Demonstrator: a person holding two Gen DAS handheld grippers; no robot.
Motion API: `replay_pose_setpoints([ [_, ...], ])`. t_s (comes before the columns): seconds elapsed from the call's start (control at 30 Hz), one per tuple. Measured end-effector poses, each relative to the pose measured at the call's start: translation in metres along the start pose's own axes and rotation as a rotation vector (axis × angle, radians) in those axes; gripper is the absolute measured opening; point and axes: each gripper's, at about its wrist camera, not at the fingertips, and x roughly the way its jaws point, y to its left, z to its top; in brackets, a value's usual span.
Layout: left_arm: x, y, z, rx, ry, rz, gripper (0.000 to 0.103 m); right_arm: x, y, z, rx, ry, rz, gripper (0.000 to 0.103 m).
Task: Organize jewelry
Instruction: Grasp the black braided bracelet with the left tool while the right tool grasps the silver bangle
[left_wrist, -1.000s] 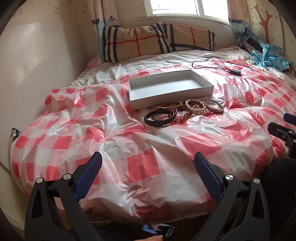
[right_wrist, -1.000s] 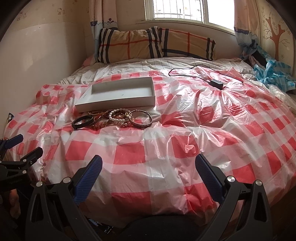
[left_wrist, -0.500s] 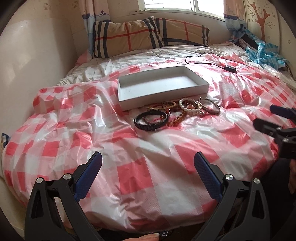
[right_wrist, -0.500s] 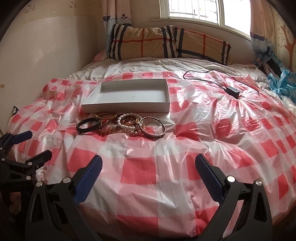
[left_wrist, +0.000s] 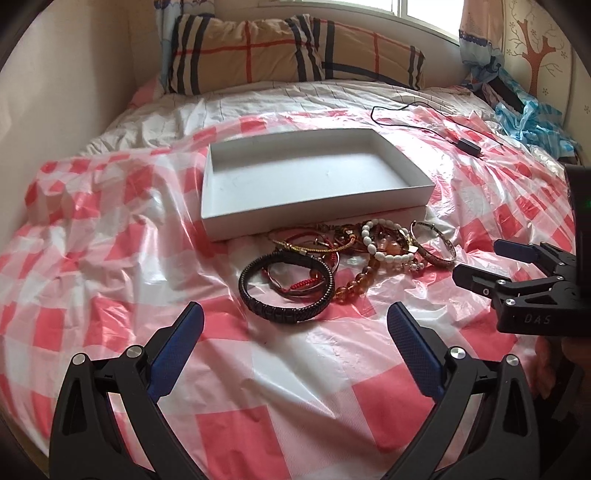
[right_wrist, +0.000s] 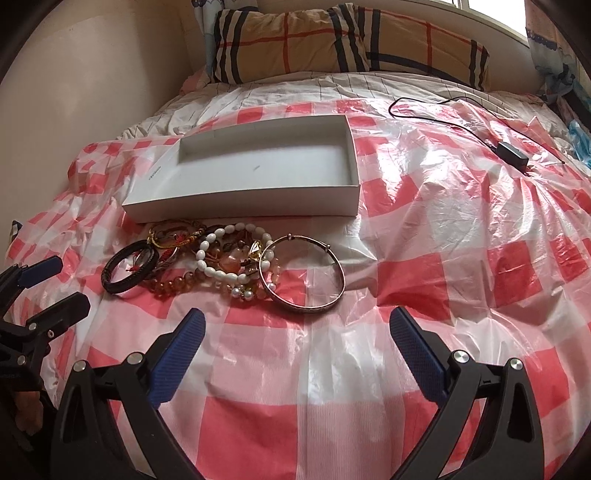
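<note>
Both my grippers hover low over the checkered sheet (left_wrist: 110, 229), left gripper (left_wrist: 295, 332) and right gripper (right_wrist: 295, 332) spread wide, holding nothing. Bracelet pile (right_wrist: 221, 258) sits just before the white box (right_wrist: 258, 162).

A crinkled red-and-white checked plastic sheet (right_wrist: 424, 229) covers the bed, a tan plaid pillow (left_wrist: 291, 51) lies along its head edge, a black cable with small adapter (right_wrist: 511, 155) near the far right corner, beside what looks like crumpled blue plastic (left_wrist: 528, 123).
</note>
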Motion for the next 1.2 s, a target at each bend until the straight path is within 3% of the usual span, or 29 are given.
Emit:
replay_pose_setpoints([
  [0.23, 0.019, 0.005, 0.006, -0.023, 0.021, -0.042, 0.096, 0.023, -0.004, 0.011, -0.003, 0.050, 0.029, 0.096],
  [0.57, 0.060, 0.005, 0.017, -0.044, 0.088, 0.016, 0.095, 0.044, -0.011, 0.020, 0.005, 0.100, 0.066, 0.095],
  [0.63, 0.066, 0.006, 0.018, -0.055, 0.101, 0.012, 0.087, 0.048, -0.014, 0.021, 0.016, 0.111, 0.077, 0.092],
  [0.7, 0.071, 0.006, 0.018, -0.058, 0.113, 0.005, 0.073, 0.052, -0.017, 0.023, 0.025, 0.119, 0.083, 0.089],
  [0.83, 0.068, 0.005, 0.017, -0.054, 0.099, -0.029, 0.069, 0.056, -0.020, 0.025, 0.032, 0.126, 0.088, 0.083],
  [0.9, 0.064, 0.006, 0.016, -0.051, 0.091, -0.045, 0.068, 0.055, -0.021, 0.024, 0.031, 0.122, 0.091, 0.066],
  [0.93, 0.061, 0.006, 0.016, -0.048, 0.084, -0.050, 0.067, 0.054, -0.022, 0.024, 0.032, 0.120, 0.101, 0.063],
  [1.2, 0.040, 0.006, 0.012, -0.040, 0.052, -0.065, 0.067, 0.041, -0.021, 0.020, 0.026, 0.089, 0.103, 0.062],
])
